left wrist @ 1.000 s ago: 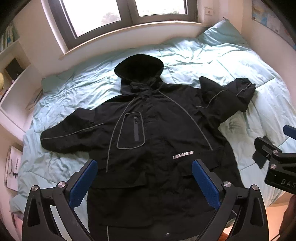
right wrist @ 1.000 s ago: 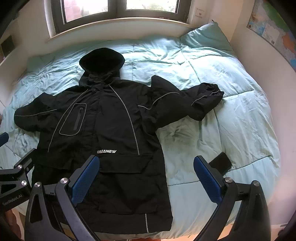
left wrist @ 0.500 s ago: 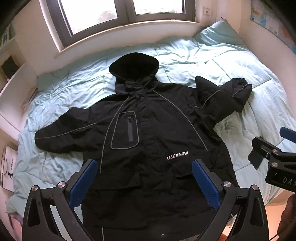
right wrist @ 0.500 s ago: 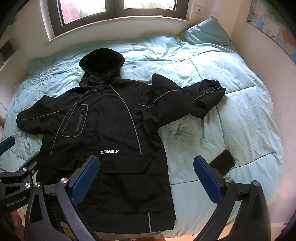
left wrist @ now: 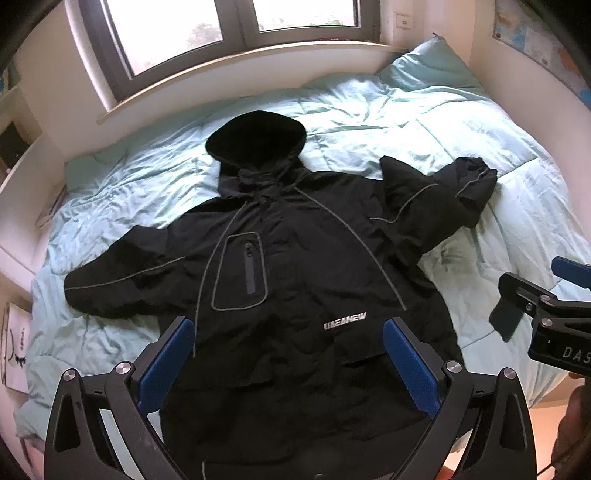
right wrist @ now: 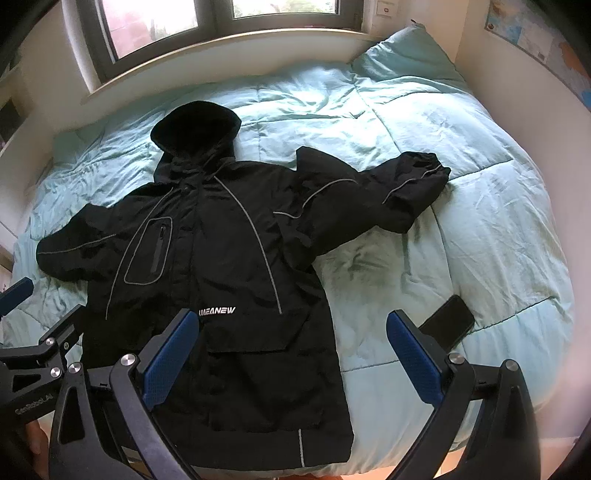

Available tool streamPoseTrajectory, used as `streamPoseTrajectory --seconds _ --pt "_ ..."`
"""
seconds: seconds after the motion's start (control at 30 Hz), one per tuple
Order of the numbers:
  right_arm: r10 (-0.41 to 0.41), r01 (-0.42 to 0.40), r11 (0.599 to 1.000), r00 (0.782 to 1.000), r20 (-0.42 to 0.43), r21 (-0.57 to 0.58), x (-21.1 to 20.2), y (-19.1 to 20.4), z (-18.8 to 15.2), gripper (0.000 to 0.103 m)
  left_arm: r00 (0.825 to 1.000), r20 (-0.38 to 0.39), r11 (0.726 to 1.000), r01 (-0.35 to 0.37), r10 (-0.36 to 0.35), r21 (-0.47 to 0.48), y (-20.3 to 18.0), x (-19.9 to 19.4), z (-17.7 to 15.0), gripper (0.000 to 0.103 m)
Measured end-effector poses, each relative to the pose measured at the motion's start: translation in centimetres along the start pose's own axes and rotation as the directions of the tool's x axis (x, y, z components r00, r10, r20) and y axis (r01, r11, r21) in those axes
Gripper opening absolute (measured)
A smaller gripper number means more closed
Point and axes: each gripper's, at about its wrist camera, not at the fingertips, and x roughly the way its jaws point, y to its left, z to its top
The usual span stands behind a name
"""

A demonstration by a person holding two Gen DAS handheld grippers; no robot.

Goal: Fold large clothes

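Observation:
A large black hooded jacket [left wrist: 295, 280] lies face up and spread flat on a bed, hood toward the window, both sleeves out to the sides; it also shows in the right wrist view [right wrist: 221, 258]. The right sleeve [right wrist: 388, 192] is bent and bunched at the cuff. My left gripper [left wrist: 288, 362] is open and empty, held above the jacket's lower part. My right gripper [right wrist: 291, 354] is open and empty, above the jacket's lower right edge; it also shows at the right edge of the left wrist view [left wrist: 546, 306].
The bed has a light teal duvet [right wrist: 461, 155] and a pillow [right wrist: 402, 55] at the far right corner. A black phone [right wrist: 448, 325] lies on the duvet right of the jacket. A window [left wrist: 240, 33] and sill run behind the bed; walls close both sides.
Both grippers have drawn back and risen slightly, so the jacket sits a little farther away in both views. The jacket has not moved. Both grippers stay open.

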Motion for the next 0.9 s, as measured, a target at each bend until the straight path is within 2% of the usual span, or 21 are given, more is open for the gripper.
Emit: streamPoseTrajectory --seconds 0.37,0.63,0.77,0.9 --pt "0.013 -0.013 1.0 1.0 0.013 -0.002 1.0 -3.7 2.3 0.102 1.0 -0.013 1.0 0.011 -0.011 -0.018 -3.3 0.9 3.1 0.102" --pt "0.021 -0.022 1.0 0.999 0.049 0.019 3.0 -9.4 5.8 0.102 1.0 -0.018 1.0 -0.005 0.005 -0.002 -7.4 2.7 6.5 0.102" --pt "0.03 -0.036 0.998 0.995 0.095 0.06 4.4 -13.6 7.5 0.102 0.998 -0.006 0.998 0.069 -0.069 -0.005 -9.6 4.9 9.2 0.102" --pt "0.058 -0.077 0.984 0.992 0.114 0.161 7.8 -19.7 10.0 0.102 0.987 -0.031 0.987 0.158 -0.158 -0.012 -11.5 8.6 11.7 0.102"
